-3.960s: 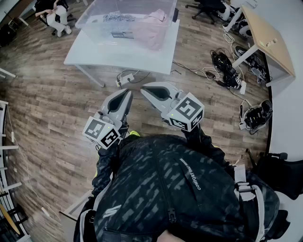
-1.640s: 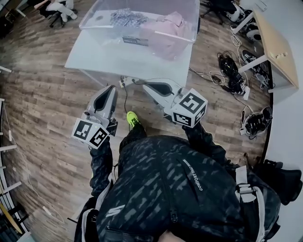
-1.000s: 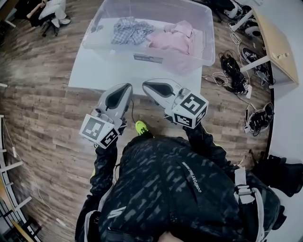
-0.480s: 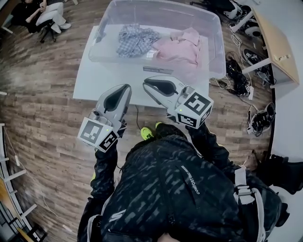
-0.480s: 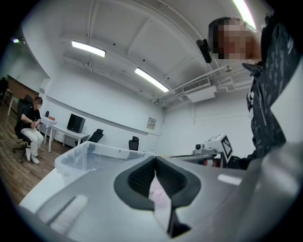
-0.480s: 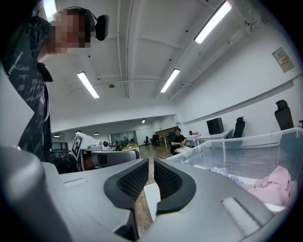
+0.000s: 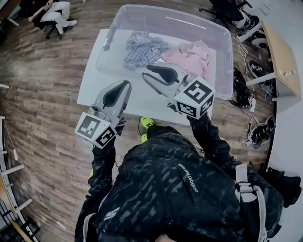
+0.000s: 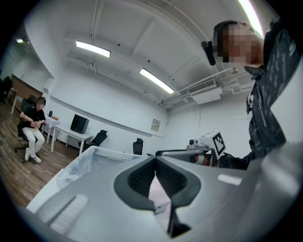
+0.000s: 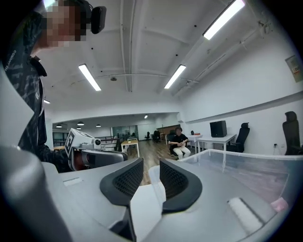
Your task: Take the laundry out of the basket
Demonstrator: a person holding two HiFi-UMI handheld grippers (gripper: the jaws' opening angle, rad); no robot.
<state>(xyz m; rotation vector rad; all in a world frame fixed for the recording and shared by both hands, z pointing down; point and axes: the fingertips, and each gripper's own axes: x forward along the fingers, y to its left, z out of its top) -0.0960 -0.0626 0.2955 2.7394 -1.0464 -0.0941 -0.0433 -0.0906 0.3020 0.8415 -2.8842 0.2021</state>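
The basket is a clear plastic bin [image 7: 222, 52] standing on a white table [image 7: 92, 82]. Inside it lie a blue plaid shirt [image 7: 142, 47] on the left and a pink garment [image 7: 191, 54] on the right. My left gripper [image 7: 126, 85] hovers over the table just short of the bin's near wall, its jaws shut and empty [image 8: 155, 158]. My right gripper [image 7: 148, 71] reaches over the bin's near rim between the two garments. Its jaws are opening with nothing between them [image 9: 150, 163]. The bin rim [image 9: 227, 156] shows at its right.
A person sits on a chair [image 7: 57, 14] at the far left. A wooden desk [image 7: 284, 56] stands on the right, with cables and gear [image 7: 258, 130] on the floor below it. Wood floor surrounds the table.
The table and bin have come closer and both grippers now reach over them. The right gripper's jaws have parted; the left's stay shut.
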